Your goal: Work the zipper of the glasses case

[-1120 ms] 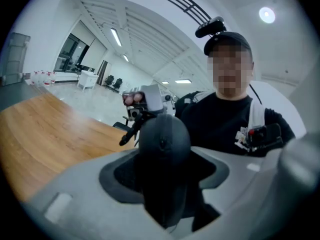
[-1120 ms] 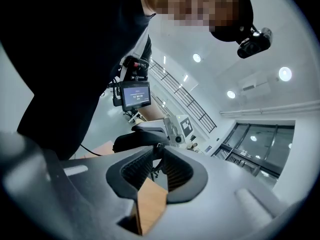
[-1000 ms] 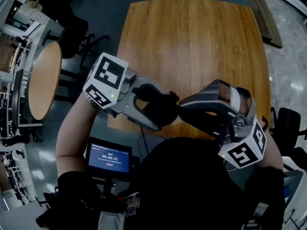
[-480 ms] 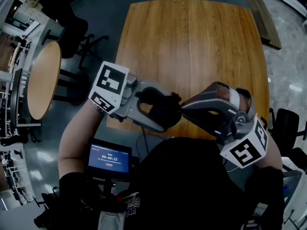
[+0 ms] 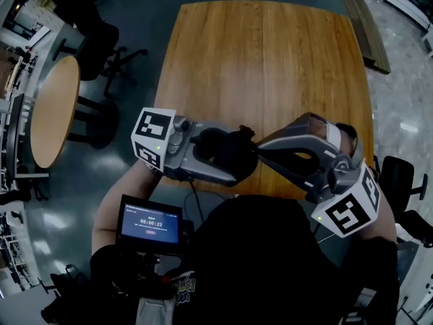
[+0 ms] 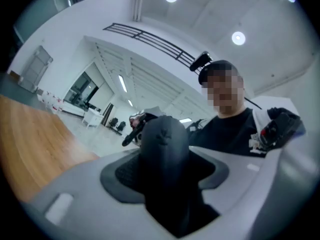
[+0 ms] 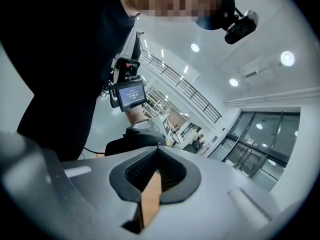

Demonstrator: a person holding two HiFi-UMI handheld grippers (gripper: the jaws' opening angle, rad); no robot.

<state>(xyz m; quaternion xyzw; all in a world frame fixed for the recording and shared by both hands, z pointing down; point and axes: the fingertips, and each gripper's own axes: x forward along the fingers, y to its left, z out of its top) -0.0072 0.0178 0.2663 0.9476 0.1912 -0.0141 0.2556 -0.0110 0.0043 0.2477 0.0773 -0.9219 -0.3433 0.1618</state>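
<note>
**While the left clamps the case, the right nips at its seam**

As I read it, the glasses case (image 6: 162,144) is up in the air in front of my chest, just over the near edge of the wooden table (image 5: 270,59) and resting on nothing. My left gripper (image 5: 237,156) has its jaws spread wide around the case's body, pads pressing on both flanks. The right gripper (image 7: 157,147) has its jaws pressed fully together, tips right at the end of the case. Whether a zipper pull sits between those tips is too small for me to tell.

The case looks like a dark, matte, moulded shell. I judge it light and semi-stiff, likely to give a little under a hard squeeze but not fragile. A hold across the broad sides seems right, since it leaves the zipper line free. The pull would be the fiddly part: tiny and easy to lose from the pads.

Around me, the tabletop is bare planked wood. To my left stand a round table (image 5: 54,107) and a dark chair (image 5: 101,46) on a glossy grey-blue floor (image 5: 135,19). A small screen (image 5: 152,223) glows below my hands.
</note>
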